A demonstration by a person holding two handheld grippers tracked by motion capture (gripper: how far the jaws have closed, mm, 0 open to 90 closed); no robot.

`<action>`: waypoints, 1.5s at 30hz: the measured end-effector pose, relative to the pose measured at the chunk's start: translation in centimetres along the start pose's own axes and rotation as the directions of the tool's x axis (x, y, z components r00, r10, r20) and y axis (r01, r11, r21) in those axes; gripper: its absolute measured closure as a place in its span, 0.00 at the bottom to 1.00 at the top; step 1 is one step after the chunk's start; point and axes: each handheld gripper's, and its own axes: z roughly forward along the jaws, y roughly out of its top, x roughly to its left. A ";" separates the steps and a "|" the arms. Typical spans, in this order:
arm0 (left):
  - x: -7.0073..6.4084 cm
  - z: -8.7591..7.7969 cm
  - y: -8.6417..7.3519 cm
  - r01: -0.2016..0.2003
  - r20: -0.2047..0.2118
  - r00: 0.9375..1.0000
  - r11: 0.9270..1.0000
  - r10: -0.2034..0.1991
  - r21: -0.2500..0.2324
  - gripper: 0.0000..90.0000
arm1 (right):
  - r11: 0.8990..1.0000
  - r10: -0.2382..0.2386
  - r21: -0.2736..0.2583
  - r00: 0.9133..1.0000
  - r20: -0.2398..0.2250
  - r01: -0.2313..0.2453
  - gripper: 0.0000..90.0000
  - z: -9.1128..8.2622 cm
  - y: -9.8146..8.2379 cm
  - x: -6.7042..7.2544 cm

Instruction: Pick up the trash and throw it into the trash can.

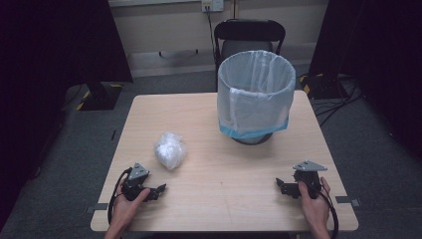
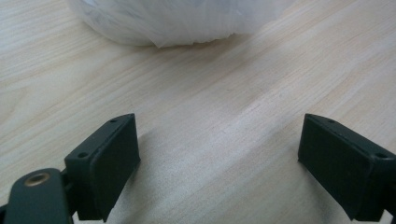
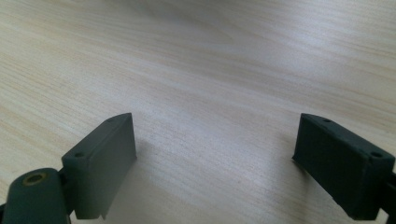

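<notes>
We see a light wooden table (image 1: 224,199) carrying a crumpled white plastic bag bundle (image 1: 170,150) left of centre and, toward the far edge, a round bin lined with a translucent white bag edged in blue (image 1: 255,94). The left gripper (image 1: 158,191) rests near the front left edge with its jaws spread wide and nothing between them, the bundle lying just ahead of it. The right gripper (image 1: 281,185) sits near the front right edge, jaws likewise parted over bare wood, well apart from the bin.
</notes>
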 end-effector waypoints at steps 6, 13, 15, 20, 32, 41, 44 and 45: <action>0.0 0.0 0.0 0.004 -0.005 1.000 1.000 -0.004 -0.003 0.14 | 1.000 0.000 0.000 1.000 0.000 0.000 0.13 0.0 0.0 0.0; 0.4 -0.6 0.0 0.072 0.046 0.996 0.997 -0.071 -0.022 0.20 | 1.000 0.000 0.000 1.000 0.000 0.000 0.13 0.0 0.0 0.0; 0.5 -0.8 0.2 0.070 0.030 0.997 0.997 -0.069 -0.028 0.20 | 1.000 0.000 0.000 1.000 0.000 0.000 0.13 0.0 0.0 0.0; 0.9 -2.0 1.6 0.091 0.023 0.996 0.990 -0.089 -0.104 0.20 | 1.000 0.000 0.000 1.000 0.000 0.000 0.13 0.0 0.0 0.0; 2.2 -2.5 4.7 0.095 0.041 0.995 0.982 -0.089 -0.163 0.19 | 1.000 0.000 0.000 1.000 0.000 0.000 0.13 0.0 0.0 0.0; 4.2 -0.6 7.6 0.176 0.093 0.983 0.963 -0.160 -0.202 0.19 | 1.000 0.000 0.000 1.000 0.000 0.000 0.13 0.0 0.0 0.0; 4.1 0.3 8.8 0.167 0.088 0.984 0.972 -0.154 -0.167 0.18 | 1.000 -0.001 0.000 1.000 -0.001 0.001 0.13 0.0 0.0 0.0; 3.8 0.7 9.1 0.160 0.079 0.986 0.974 -0.149 -0.163 0.18 | 1.000 0.000 0.000 1.000 0.000 0.000 0.13 0.0 0.0 0.0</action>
